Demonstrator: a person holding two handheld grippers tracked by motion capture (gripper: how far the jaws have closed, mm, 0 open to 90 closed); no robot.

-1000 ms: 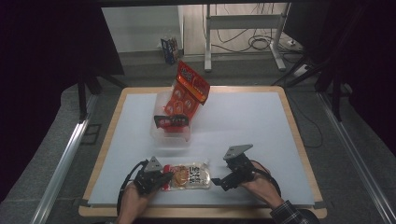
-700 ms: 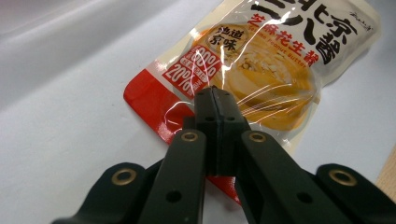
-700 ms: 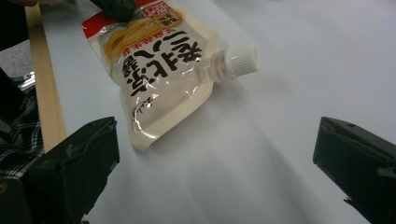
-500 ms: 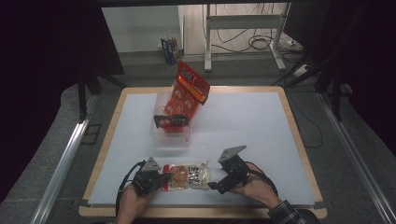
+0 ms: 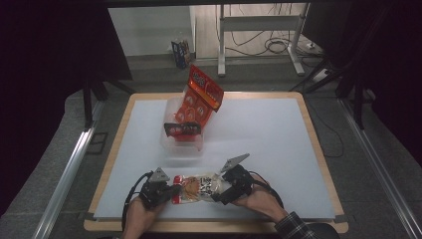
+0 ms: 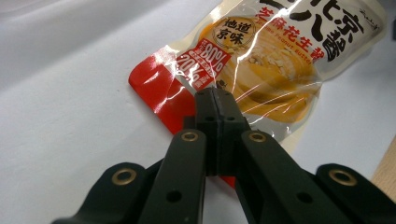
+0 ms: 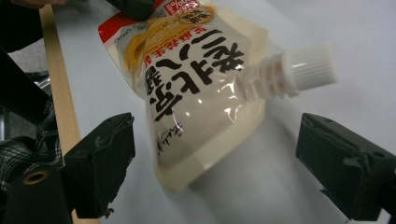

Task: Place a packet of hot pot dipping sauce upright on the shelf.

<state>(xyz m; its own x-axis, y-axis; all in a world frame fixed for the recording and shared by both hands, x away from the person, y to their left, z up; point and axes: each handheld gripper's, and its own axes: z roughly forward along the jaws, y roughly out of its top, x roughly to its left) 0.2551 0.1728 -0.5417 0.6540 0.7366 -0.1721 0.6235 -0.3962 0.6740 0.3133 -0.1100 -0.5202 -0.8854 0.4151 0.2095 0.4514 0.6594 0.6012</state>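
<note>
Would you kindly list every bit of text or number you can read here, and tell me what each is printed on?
"80%" and "20%": red badge on the spouted sauce pouch, whose red end the shut left tongs pinch.
"地道京味": round gold seal on that pouch.
"Peanut Butter": small line on it, partly legible.
Large black characters on the pouch: cropped, not fully readable.
Red snack bags in the clear bin: print too small to read.

Left tongs (image 6: 216,100), jaws pressed together on red edge of sauce pouch (image 6: 266,60), white table (image 6: 70,116).

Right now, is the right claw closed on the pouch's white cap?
No, the right claw is wide open, short of the white cap.
</note>
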